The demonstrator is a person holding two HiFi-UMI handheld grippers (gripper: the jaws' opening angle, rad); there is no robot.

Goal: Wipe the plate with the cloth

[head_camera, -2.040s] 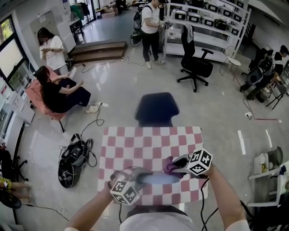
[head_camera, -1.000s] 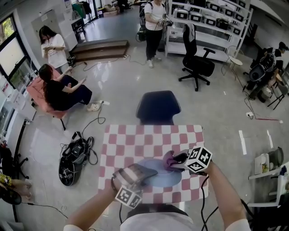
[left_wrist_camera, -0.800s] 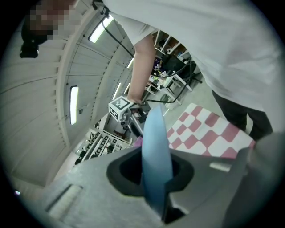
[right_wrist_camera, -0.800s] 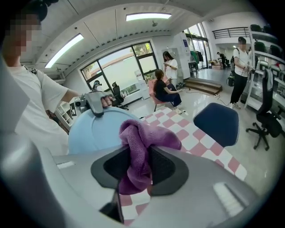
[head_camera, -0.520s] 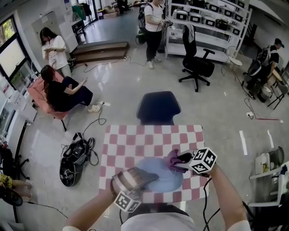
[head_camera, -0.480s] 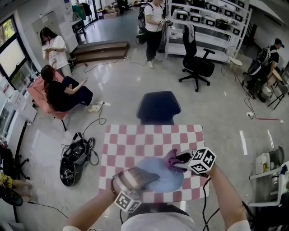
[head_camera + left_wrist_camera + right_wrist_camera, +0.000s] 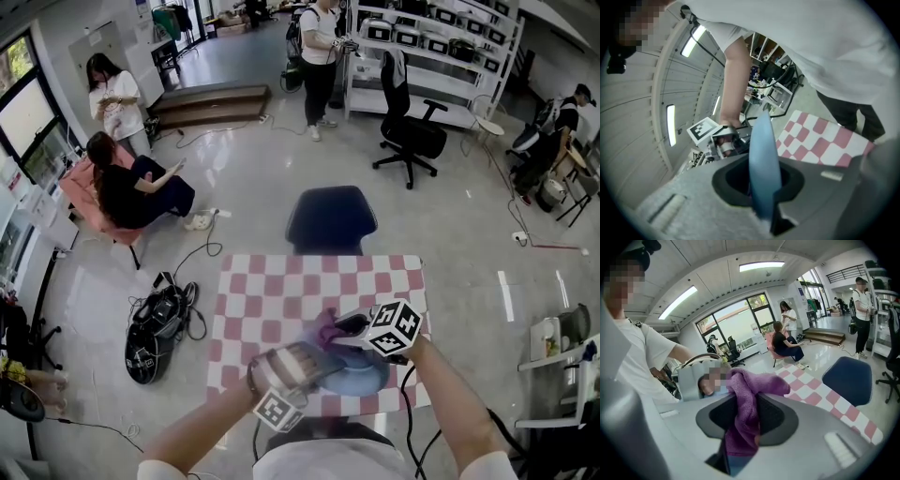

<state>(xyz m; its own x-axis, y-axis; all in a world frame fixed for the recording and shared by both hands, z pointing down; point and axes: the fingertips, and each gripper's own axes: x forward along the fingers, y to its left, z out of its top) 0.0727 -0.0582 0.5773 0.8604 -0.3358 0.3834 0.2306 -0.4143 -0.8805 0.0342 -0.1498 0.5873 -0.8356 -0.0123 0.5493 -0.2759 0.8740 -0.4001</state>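
Compared with half a second ago, the right gripper [image 7: 345, 327] and its purple cloth [image 7: 326, 328] are sitting further toward the left of the head view, over the middle of the checked table [image 7: 281, 281] rather than near its right edge. The left gripper [image 7: 322, 363] is sitting a little further right and higher in the frame. Less of the blue plate [image 7: 367, 376] is showing: it was a broad pale oval and is now a narrower blue patch at the lower centre, partly behind both grippers.

The left gripper is clamping the plate by its rim. In the left gripper view the plate [image 7: 764, 154] is standing edge-on between the two jaws, which are pressing against it from either side. The plate is being held above the table, tilted, near the table's lower edge in the head view.

The right gripper is pinching the cloth. In the right gripper view the cloth [image 7: 749, 394] is bunching between the jaws and folding over beyond their tips. In the head view the cloth is lying against the plate's upper left part.

Each gripper's cube is showing black-and-white square markers.
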